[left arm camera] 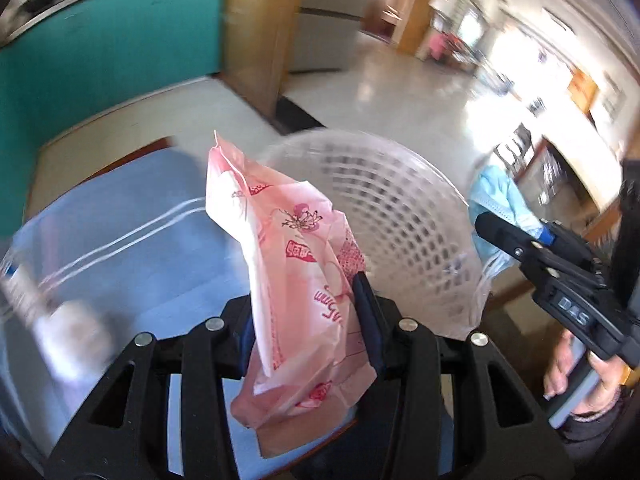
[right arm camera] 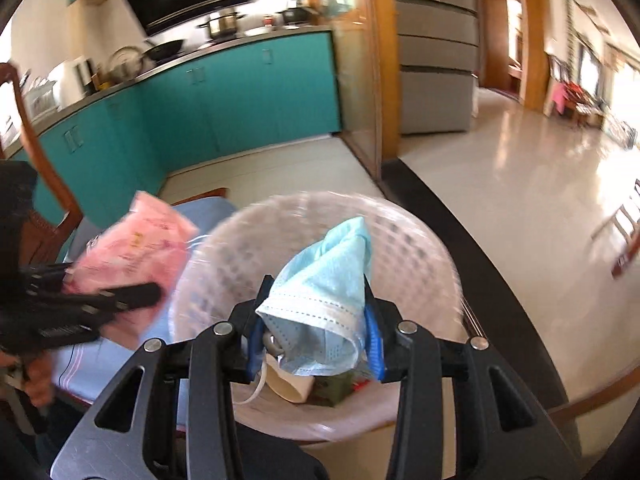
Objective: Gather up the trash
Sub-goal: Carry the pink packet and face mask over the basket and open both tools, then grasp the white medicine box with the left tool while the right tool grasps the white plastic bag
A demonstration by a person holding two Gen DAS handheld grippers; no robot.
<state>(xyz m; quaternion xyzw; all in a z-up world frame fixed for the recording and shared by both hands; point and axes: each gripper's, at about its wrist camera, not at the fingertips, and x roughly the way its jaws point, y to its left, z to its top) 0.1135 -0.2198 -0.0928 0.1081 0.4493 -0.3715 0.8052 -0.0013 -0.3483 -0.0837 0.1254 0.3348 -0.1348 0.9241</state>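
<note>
**Both grippers loaded, held at the waste basket**

Left gripper (left arm camera: 308,316): jaws clamped on a crumpled pink plastic wrapper (left arm camera: 296,280) with red print. The wrapper stands up between the pads, its top edge poking above them, beside the basket's rim and over a blue cloth (left arm camera: 132,240) with white stripes that covers a table.

Right gripper (right arm camera: 316,320): jaws clamped on a light blue face mask (right arm camera: 320,292), folded and bunched, one white ear loop dangling below. The mask hangs over the mouth of the white lattice waste basket (right arm camera: 404,248).

Basket contents, right wrist view: a cream paper cup (right arm camera: 288,384) on its side and some green and red scraps, too small to name.

Surroundings are motion-blurred: teal kitchen cabinets (right arm camera: 240,92), pale glossy floor (right arm camera: 500,168).
</note>
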